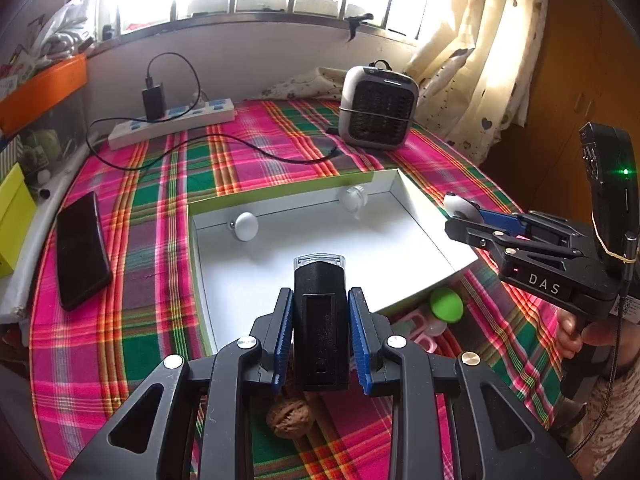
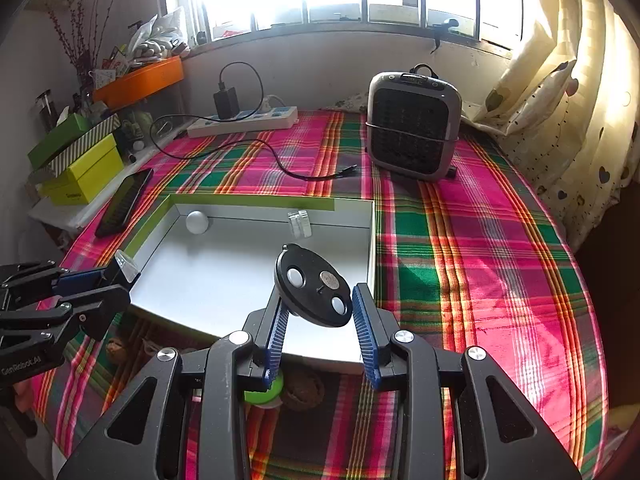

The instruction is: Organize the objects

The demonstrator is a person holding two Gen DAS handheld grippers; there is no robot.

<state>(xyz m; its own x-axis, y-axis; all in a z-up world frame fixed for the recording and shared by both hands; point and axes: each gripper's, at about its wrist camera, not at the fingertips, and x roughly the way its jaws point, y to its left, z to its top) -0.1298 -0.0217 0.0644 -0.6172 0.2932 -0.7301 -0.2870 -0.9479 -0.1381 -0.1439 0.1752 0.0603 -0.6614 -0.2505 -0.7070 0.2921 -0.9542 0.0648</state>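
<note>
Above the white box (image 1: 424, 236), at six o'clock, the left gripper (image 1: 320, 324) fingers clench a black rectangular device (image 1: 320, 320), carried for dropping inside. At three o'clock, the right gripper (image 2: 320, 320) grasps a black disc (image 2: 316, 284) over the same box.

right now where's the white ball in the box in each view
Left wrist view: the white ball lies in the far left corner of the white box, left of centre in the picture.
Right wrist view: the white ball sits in the same far left corner, upper left of centre.
Shared landmark: the grey heater stands on the plaid cloth beyond the box in both.
</note>
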